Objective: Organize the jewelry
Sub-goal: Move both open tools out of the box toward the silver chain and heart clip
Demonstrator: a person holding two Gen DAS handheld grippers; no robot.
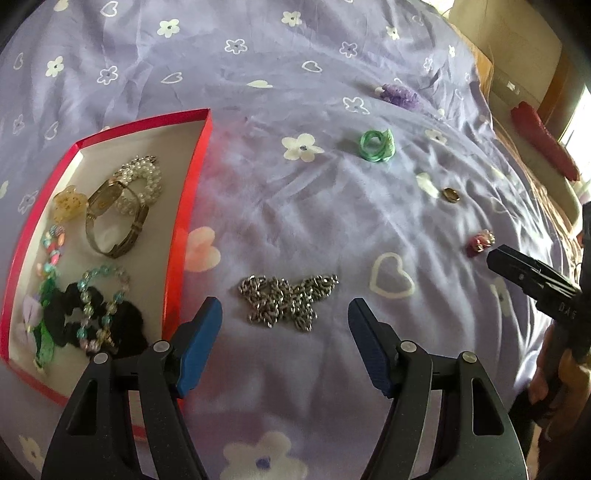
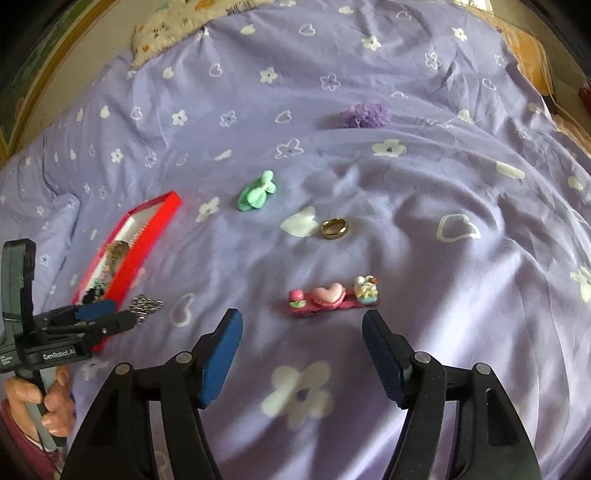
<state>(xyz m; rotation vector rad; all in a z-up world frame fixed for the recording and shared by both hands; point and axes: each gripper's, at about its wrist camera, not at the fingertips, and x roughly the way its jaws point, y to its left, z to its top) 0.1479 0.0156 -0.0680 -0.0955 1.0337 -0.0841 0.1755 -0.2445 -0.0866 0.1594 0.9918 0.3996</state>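
A red box (image 1: 192,192) with a white floor holds a watch (image 1: 110,218), a pearl bracelet, a bead bracelet, clips and a black scrunchie. My left gripper (image 1: 284,314) is open and empty, just short of a bunched silver chain (image 1: 288,301) lying on the sheet right of the box. My right gripper (image 2: 303,325) is open and empty, just short of a pink hair clip (image 2: 332,295) with a heart charm. Farther on the sheet lie a gold ring (image 2: 334,228), a green clip (image 2: 256,195) and a purple scrunchie (image 2: 365,114).
Everything lies on a wrinkled lilac bedsheet (image 1: 295,74) with white flowers and hearts. The right gripper's finger (image 1: 532,273) shows at the right of the left wrist view. A red object (image 1: 543,144) lies off the bed's right edge. A patterned pillow (image 2: 177,22) sits at the far end.
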